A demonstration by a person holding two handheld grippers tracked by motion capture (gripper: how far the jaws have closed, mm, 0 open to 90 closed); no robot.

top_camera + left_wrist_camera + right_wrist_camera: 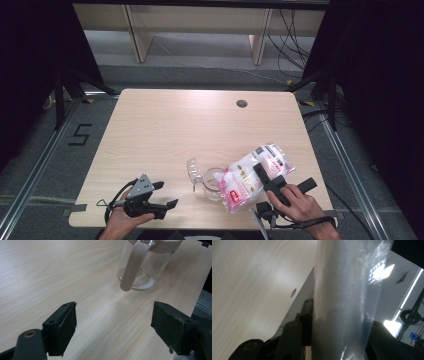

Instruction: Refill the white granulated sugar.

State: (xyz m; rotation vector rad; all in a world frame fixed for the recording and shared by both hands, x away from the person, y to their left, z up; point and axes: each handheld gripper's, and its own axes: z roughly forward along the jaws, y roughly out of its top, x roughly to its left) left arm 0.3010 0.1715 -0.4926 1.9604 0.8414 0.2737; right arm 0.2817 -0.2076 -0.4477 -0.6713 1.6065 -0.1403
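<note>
A clear jar [212, 184] stands near the table's front edge with its lid [192, 170] flipped open to the left. In the left gripper view the jar [146, 270] has a beige strap [131, 267] hanging down its side and a little white stuff at its bottom. A white and pink plastic bag [247, 177] lies tilted with its lower end at the jar's mouth. My right gripper [285, 176] is shut on this bag [342, 290], whose clear film is pinched between the jaws. My left gripper [169, 194] stands open and empty [113, 322], left of the jar.
The light wooden table [175, 130] has a round cable hole [242, 103] at the back right. Dark curtains and stands flank both sides, and cables trail on the floor at the right.
</note>
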